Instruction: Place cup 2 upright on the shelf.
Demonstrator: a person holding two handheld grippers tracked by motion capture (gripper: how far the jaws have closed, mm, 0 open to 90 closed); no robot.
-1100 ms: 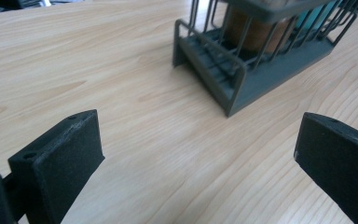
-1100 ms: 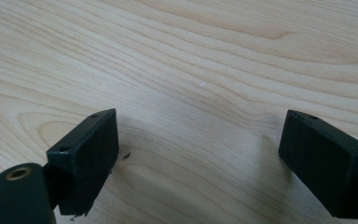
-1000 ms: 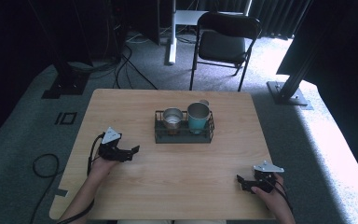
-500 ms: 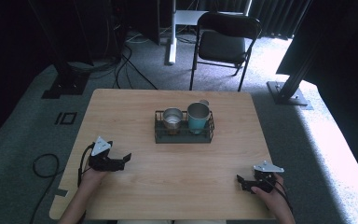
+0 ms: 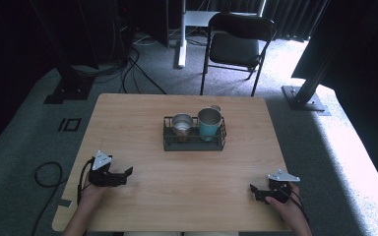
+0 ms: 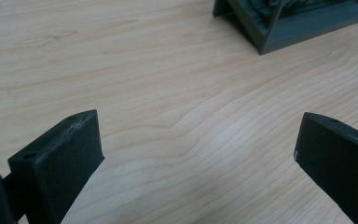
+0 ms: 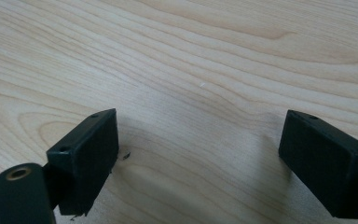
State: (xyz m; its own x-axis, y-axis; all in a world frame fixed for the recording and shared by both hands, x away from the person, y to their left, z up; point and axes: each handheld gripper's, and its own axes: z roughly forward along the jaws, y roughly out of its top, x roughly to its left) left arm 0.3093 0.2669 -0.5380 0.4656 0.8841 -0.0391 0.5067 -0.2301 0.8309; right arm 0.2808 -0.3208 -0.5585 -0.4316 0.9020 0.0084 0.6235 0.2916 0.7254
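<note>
A dark wire basket (image 5: 169,133) stands at the middle of the wooden table (image 5: 142,113). In it are a steel cup (image 5: 182,124) and a taller teal cup (image 5: 209,123). My left gripper (image 5: 128,172) rests near the front left edge, open, with bare wood between its jaws (image 6: 200,154). A corner of the basket (image 6: 279,28) shows at the top of the left gripper view. My right gripper (image 5: 252,191) lies near the front right edge, open over bare wood (image 7: 200,154).
A black folding chair (image 5: 238,42) stands on the carpet beyond the table's far edge. Cables (image 5: 128,69) run over the floor at the left. A dark stand base (image 5: 302,96) sits off the table's far right corner.
My left gripper has drawn back toward the front left edge of the table, away from the basket. The right gripper has stayed where it was.
</note>
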